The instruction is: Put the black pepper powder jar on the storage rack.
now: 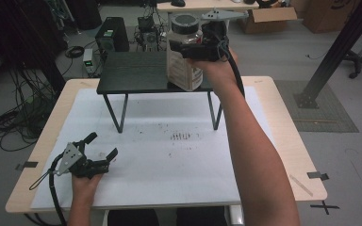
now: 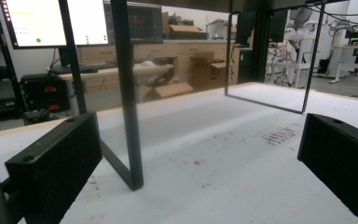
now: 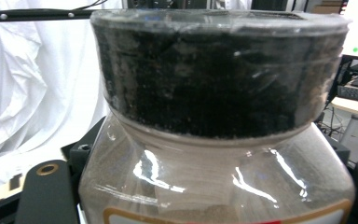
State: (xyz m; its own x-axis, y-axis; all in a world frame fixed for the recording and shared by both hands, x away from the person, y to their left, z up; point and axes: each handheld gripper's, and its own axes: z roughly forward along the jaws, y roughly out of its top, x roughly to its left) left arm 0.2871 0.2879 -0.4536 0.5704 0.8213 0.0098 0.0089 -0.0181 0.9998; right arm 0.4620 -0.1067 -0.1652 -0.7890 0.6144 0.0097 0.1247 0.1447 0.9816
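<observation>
right hand-held gripper [image 1: 195,51]: clamped on the jar [image 1: 185,56] just below its lid, jaws on either side of the neck
jar: clear plastic, black lid [image 3: 214,70], label low on the body; tilted, base touching the front edge of the black shelf [image 1: 136,70] near its right end
left hand-held gripper [image 1: 102,147]: jaws spread wide, nothing between them, low over the white sheet [image 1: 169,155] at the bench's [image 1: 283,122] front left
shelf: stands on thin black legs [image 2: 126,93] at the rear of the sheet
sheet: dark specks near the middle
</observation>
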